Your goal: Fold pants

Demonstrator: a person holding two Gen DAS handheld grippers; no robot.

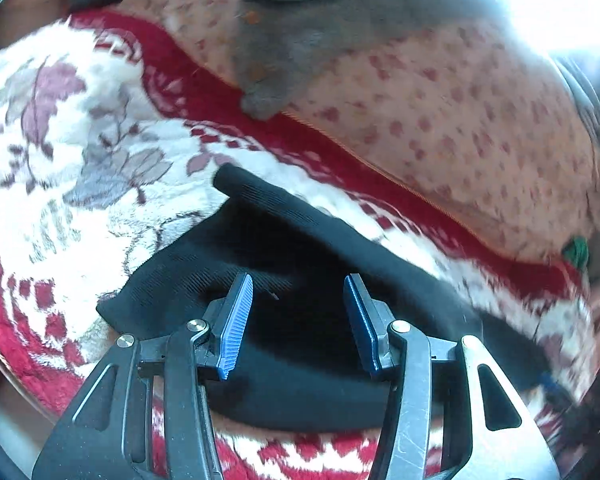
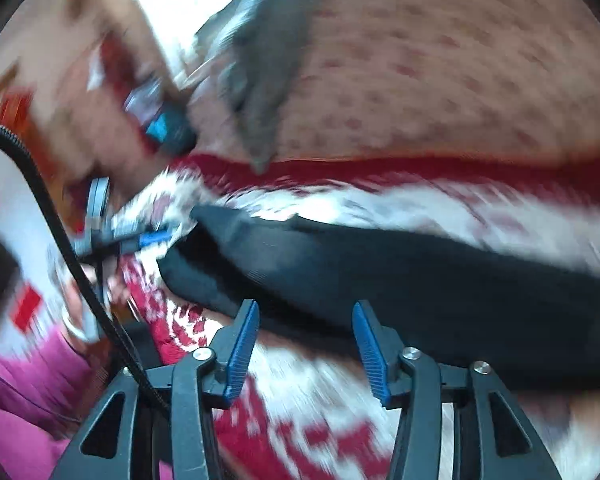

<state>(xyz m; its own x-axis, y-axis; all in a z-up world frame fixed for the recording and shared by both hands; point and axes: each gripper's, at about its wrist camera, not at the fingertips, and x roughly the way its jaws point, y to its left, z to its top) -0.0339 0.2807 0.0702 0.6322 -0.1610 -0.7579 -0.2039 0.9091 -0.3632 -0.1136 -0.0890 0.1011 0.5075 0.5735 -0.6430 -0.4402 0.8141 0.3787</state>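
Observation:
Black ribbed pants lie folded in a long band on a red and white floral blanket. My left gripper is open over the pants, its blue pads apart and holding nothing. In the right wrist view the pants stretch from centre left to the right edge. My right gripper is open at the near edge of the pants, empty. The left gripper shows at the pants' left end in the right wrist view, blurred.
A pink spotted pillow lies beyond the blanket's red border, with a grey cloth draped on it. A pink garment shows at lower left of the right wrist view. A black cable runs across there.

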